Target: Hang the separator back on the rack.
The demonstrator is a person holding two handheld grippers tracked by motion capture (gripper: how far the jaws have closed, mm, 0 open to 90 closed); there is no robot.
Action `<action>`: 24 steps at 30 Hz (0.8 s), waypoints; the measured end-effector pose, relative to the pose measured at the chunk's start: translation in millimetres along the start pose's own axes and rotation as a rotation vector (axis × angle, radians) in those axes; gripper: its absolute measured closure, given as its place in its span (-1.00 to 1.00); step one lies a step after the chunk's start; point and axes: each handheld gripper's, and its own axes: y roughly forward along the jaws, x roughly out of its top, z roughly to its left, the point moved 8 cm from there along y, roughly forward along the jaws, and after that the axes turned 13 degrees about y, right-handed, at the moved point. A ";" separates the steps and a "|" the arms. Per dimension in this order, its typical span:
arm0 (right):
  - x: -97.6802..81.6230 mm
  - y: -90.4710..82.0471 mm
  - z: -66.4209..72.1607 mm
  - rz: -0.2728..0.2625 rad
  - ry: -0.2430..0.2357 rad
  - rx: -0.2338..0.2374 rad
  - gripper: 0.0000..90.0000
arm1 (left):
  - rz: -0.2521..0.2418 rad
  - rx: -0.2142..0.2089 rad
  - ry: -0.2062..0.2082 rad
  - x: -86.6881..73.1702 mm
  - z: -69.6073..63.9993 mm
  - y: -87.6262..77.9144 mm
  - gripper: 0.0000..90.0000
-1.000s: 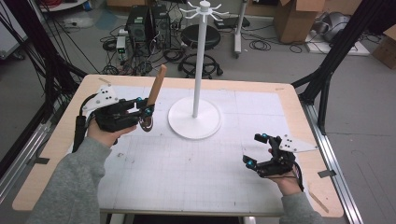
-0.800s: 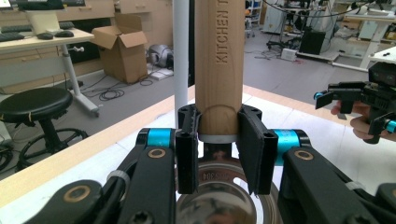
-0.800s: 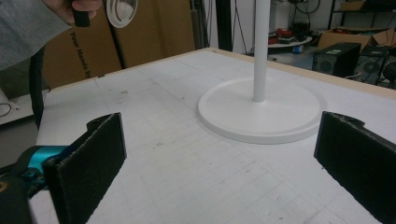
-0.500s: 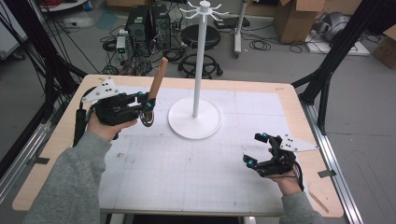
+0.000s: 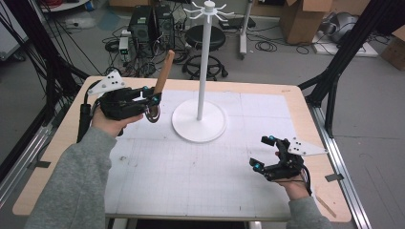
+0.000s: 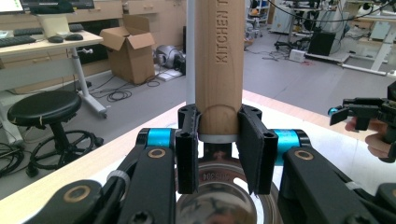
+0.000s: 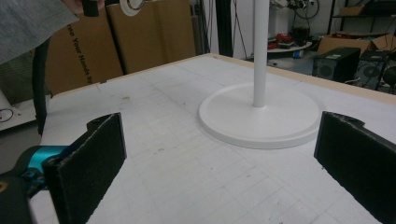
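Two left gripper (image 6: 219,140) jaws clenched on wooden-handled utensil (image 6: 218,70); right gripper (image 7: 224,158) jaws released.

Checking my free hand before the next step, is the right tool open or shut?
Open. The right tool has its black pads standing wide apart, with bare table mat between them.

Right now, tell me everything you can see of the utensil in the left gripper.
The utensil has a light wooden handle stamped KITCHEN, joined by a metal collar to a shiny steel part below, partly hidden. It stands nearly upright, handle tilting up toward the white stand, lifted off the table. The left gripper clamps its handle base between both black pads.
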 end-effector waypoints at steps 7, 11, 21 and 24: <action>1.1 -1.2 -0.9 -0.007 0.010 0.003 -0.97 | -0.018 -0.001 -0.009 8.1 4.6 2.1 0.54; 1.9 -1.6 -2.4 -0.014 0.012 0.003 -0.97 | -0.022 0.000 -0.016 11.7 6.6 4.8 0.54; 0.6 -2.2 0.5 -0.005 0.015 0.022 -0.97 | -0.067 -0.009 -0.044 18.2 14.1 11.6 0.54; -0.1 -3.0 -0.2 -0.004 0.018 0.017 -0.97 | -0.065 -0.017 -0.046 22.0 15.7 13.7 0.54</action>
